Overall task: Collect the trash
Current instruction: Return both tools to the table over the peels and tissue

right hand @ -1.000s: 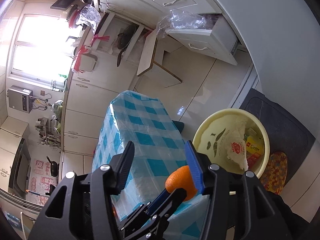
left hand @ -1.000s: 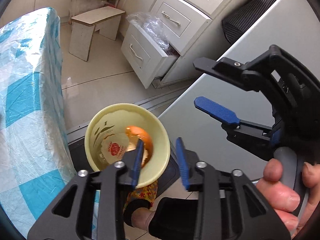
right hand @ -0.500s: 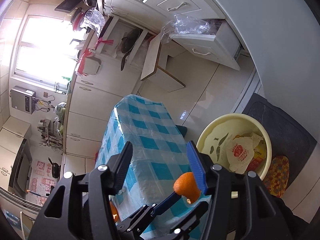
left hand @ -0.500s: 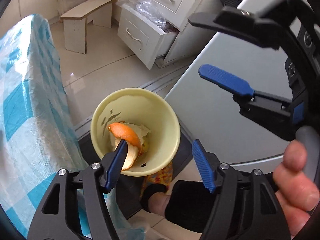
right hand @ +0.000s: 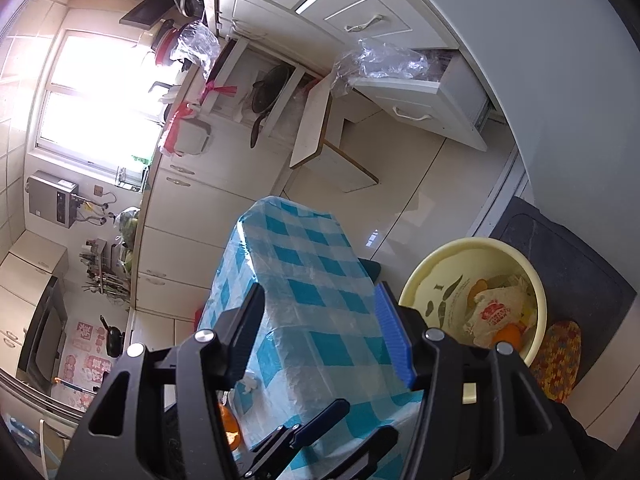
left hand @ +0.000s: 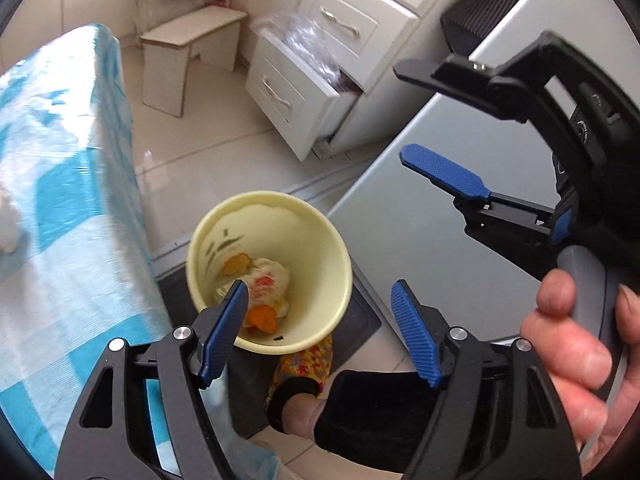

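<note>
Kitchen floor, yellow bin (left hand: 320, 236) beside checkered tabletop (left hand: 60, 240).
Orange peel (left hand: 262, 318) and wrapper lie in bin; left claw (left hand: 320, 328) and right claw (right hand: 320, 332) both wide, empty. Next scrap to be gripped squarely, released well above the rim.

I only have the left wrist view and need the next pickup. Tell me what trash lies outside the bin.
Observer: An orange peel piece shows by the near edge of the checked tablecloth, half hidden behind a finger of the right gripper.
Operator: Report anything near it.
Observer: A white crumpled tissue lies on the cloth just beyond the peel.
</note>
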Motion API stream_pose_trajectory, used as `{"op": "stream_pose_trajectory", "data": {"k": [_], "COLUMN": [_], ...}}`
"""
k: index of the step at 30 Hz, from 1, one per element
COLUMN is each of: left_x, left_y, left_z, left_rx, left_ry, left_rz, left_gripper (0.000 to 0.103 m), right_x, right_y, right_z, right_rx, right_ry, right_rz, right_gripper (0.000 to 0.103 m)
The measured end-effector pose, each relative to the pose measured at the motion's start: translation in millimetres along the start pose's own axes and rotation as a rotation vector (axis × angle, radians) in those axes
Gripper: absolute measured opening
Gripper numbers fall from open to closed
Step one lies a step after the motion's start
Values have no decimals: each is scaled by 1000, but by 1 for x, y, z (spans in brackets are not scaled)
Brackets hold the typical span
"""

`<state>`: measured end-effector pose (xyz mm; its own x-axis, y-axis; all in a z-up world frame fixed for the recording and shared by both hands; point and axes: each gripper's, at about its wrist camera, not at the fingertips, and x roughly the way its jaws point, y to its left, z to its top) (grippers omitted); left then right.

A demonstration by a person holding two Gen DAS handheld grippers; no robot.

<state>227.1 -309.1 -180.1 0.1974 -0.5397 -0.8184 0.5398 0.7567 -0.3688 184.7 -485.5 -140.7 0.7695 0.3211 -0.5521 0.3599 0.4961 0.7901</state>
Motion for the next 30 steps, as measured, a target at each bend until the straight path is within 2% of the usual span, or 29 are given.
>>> {"op": "stream_pose_trajectory", "data": {"k": [7,13,18,26,30], "left_x": [-68,-128,-166,-206,-225], "left_y": [22,57,99,158,198], "left_z": [-20,-41,-65,-96,-114], "left_rx": [-21,-92,-177,-311,-409], "left_ry": [-173,-293,-360,-442,-465], "left_rz": [104,174,242,347,413], "left_gripper": [76,76,76,76,76], "right_x": [3,13,25,44,51], "right_y": [15,31,46,69,78], "right_z": [-4,-12,-20,-37,-46], "right_rx": [-62,-122,-171,-251,-279], "right_ry": [-11,3,25,68,92], "right_rz": [-3,-11,-14,-17,-12], "right_gripper": [60,60,60,60,60]}}
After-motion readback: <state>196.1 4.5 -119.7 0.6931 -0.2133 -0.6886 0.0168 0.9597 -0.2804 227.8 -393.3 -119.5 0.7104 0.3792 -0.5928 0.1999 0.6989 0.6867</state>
